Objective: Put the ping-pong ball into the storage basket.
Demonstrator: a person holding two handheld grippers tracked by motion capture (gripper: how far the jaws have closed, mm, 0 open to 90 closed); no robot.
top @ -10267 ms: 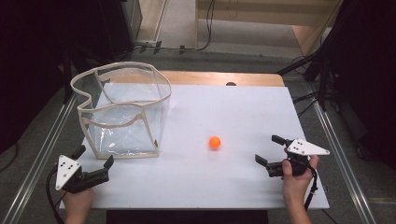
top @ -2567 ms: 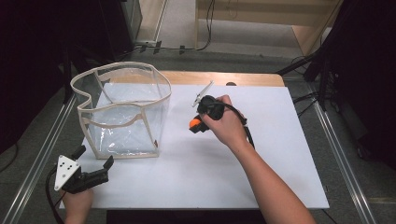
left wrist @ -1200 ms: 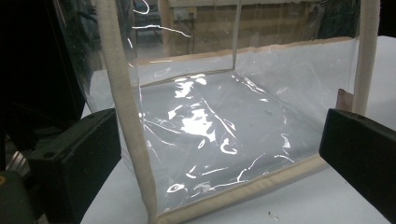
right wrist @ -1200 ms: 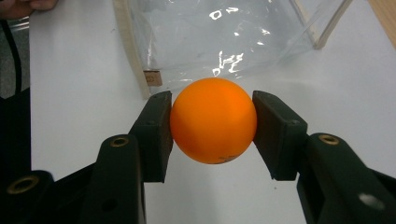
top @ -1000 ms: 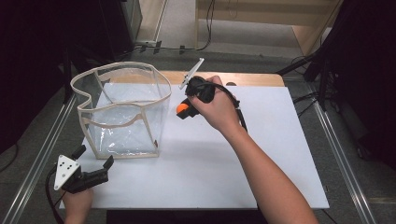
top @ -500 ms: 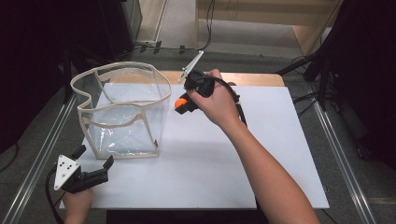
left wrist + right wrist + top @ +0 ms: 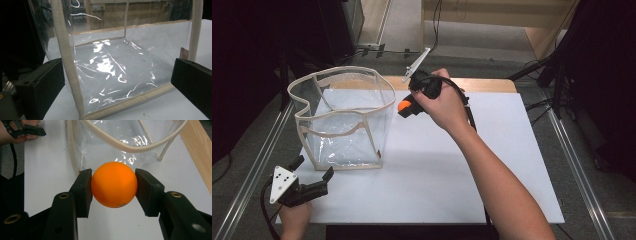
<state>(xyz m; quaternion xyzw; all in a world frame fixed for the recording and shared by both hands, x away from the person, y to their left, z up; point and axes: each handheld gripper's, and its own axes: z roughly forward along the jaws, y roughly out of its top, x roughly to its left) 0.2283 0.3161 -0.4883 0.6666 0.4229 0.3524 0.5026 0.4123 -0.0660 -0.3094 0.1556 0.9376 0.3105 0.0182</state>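
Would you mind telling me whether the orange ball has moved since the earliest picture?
Yes. The orange ball, held in the right gripper, has moved left and away from the person, to beside the clear bag.

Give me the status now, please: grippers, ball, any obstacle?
Right gripper shut on orange ball, beside clear bag. Left gripper open, idle near bag. Nothing in the way.

Black two-jaw left gripper (image 7: 310,186), grey three-cornered plate, brass-ringed screw holes, black trailing cable, bare forearms

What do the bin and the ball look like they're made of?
Bin: clear, glossy, flexible plastic film by its crinkled glare, edged in beige, matte fabric-like binding. Ball, clamped in the right hand-held gripper: smooth, matte orange, probably hard plastic; the jaws leave no dent.
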